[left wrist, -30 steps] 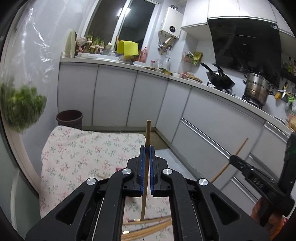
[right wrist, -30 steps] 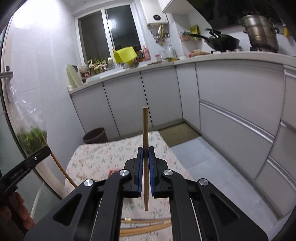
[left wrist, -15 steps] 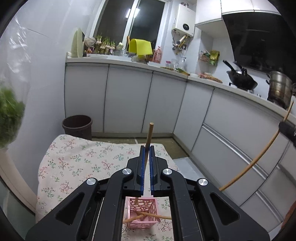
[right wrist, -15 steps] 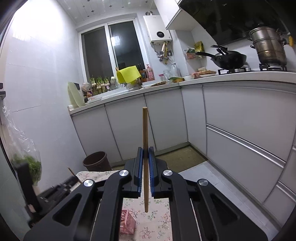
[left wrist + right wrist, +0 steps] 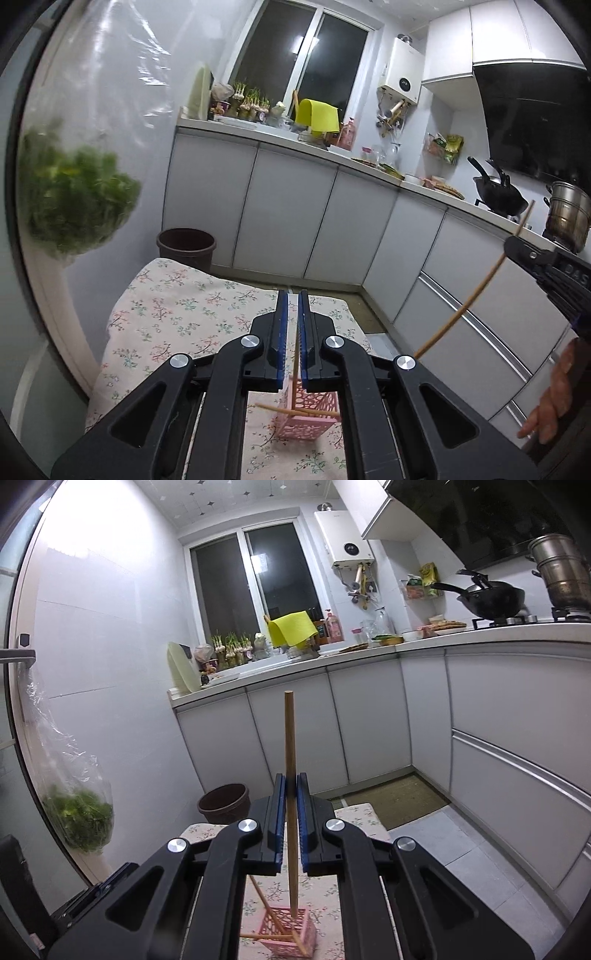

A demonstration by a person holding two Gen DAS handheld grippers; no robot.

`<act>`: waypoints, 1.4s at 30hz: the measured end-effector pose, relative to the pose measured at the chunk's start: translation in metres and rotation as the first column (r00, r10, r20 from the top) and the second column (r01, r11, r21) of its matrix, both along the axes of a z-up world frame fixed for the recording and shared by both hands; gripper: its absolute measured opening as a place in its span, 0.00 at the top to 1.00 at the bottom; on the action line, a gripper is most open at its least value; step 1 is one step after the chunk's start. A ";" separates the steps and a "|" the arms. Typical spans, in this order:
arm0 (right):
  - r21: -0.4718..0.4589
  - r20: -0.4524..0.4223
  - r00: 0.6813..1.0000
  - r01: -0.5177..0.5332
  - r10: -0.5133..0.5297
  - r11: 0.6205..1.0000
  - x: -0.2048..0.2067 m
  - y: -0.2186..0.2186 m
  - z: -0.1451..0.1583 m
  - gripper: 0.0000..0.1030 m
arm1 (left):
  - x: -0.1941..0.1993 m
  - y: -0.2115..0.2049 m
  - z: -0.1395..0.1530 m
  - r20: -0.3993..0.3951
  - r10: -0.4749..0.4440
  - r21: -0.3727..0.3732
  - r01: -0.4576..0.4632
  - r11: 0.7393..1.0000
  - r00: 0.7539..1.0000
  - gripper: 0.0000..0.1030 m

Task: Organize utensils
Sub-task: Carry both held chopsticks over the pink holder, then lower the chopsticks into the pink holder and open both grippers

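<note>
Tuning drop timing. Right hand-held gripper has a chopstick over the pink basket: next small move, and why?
Probably lower the right hand-held gripper slightly. Its upright chopstick is clamped in shut jaws, with its lower tip apparently just over the pink basket opening, so releasing now might miss.

brown bin point(image 5: 186, 247) by white cabinets point(image 5: 291, 221), black wok point(image 5: 493, 600), steel pot point(image 5: 561, 572)

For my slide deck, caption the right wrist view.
Right gripper shut on an upright chopstick, its lower tip over a pink basket on the floral cloth.
</note>
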State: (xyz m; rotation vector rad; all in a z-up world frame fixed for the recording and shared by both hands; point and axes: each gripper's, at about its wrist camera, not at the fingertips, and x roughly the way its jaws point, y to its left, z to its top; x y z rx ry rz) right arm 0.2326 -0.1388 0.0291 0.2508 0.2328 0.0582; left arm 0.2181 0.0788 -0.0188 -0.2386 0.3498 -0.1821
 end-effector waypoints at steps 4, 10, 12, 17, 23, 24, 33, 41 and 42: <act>-0.012 -0.010 1.000 -0.014 0.014 1.000 0.017 0.019 -0.021 0.94 | -0.001 0.004 0.000 -0.005 0.012 0.024 -0.012 1.000 1.000 0.96; -0.041 -0.073 0.996 -0.044 0.041 0.998 0.045 0.041 -0.075 0.94 | 0.006 0.011 -0.007 -0.030 0.018 0.047 -0.016 0.999 0.999 0.93; -0.047 -0.112 0.992 -0.057 0.052 0.997 0.054 0.047 -0.091 0.93 | 0.008 0.015 -0.010 -0.041 0.023 0.046 -0.021 0.999 0.999 0.91; -0.067 -0.134 0.990 -0.043 0.033 0.997 0.054 0.049 -0.094 0.83 | 0.008 0.015 -0.013 -0.052 0.036 0.068 -0.033 0.997 0.998 0.86; -0.074 -0.124 0.992 0.012 -0.021 0.997 0.039 0.039 -0.081 0.75 | 0.003 0.014 -0.012 -0.060 0.039 0.068 -0.035 0.997 0.997 0.82; -0.084 -0.120 0.992 0.022 -0.032 0.996 0.034 0.038 -0.079 0.72 | 0.002 0.013 -0.011 -0.061 0.040 0.070 -0.036 0.997 0.997 0.80; -0.121 -0.110 0.987 0.101 -0.114 0.988 0.002 0.026 -0.076 0.40 | -0.020 -0.003 -0.003 -0.015 0.047 0.089 -0.046 0.995 0.999 0.37; -0.075 -0.096 0.982 0.156 -0.163 0.985 -0.034 0.004 -0.083 0.10 | -0.034 -0.018 -0.007 -0.023 0.032 0.114 -0.029 0.993 0.999 0.28; -0.077 -0.099 0.980 0.165 -0.172 0.983 -0.038 0.001 -0.085 0.10 | -0.037 -0.020 -0.007 -0.023 0.029 0.116 -0.026 0.993 0.999 0.26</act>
